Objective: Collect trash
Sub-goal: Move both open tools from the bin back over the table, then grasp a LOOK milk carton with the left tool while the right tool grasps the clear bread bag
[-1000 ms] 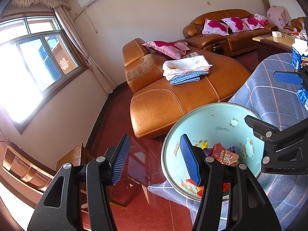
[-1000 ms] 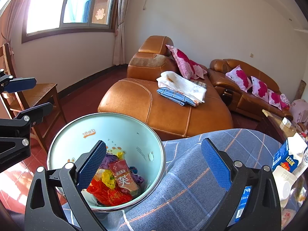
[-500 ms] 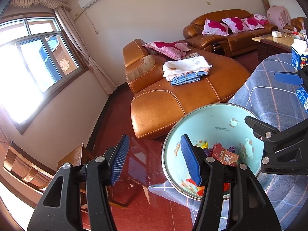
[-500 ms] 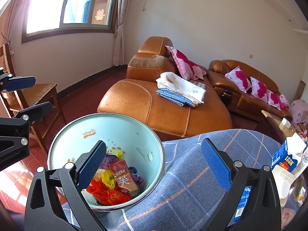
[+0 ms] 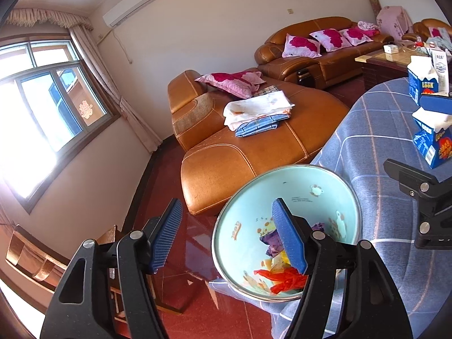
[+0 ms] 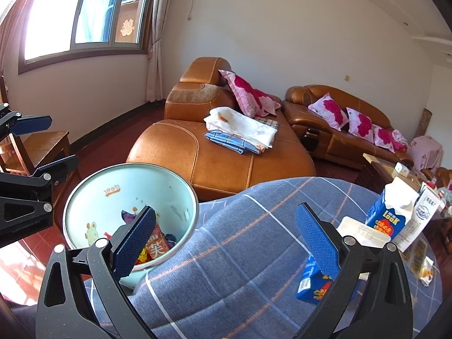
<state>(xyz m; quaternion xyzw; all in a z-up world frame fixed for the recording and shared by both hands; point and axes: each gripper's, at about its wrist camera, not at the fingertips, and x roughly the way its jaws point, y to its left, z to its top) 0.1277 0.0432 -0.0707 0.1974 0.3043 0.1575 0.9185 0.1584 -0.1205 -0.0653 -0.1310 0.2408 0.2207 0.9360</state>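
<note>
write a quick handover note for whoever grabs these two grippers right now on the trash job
Left gripper: empty, jaws opening, beside the trash bin.
Right gripper: open, empty, over the blue plaid tablecloth.
Done: wrappers already lie inside the bin.
Left: blue Look cartons, a flat white box and small packets still on the table. Whether all of them are trash is unclear.

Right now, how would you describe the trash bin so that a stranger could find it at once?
Start at the table with the blue checked cloth. At its edge nearest the window stands the bin: round, pale blue inside, a metal rim, colourful wrappers at the bottom. Nothing else nearby is round and open-topped; the cartons are boxy.
</note>
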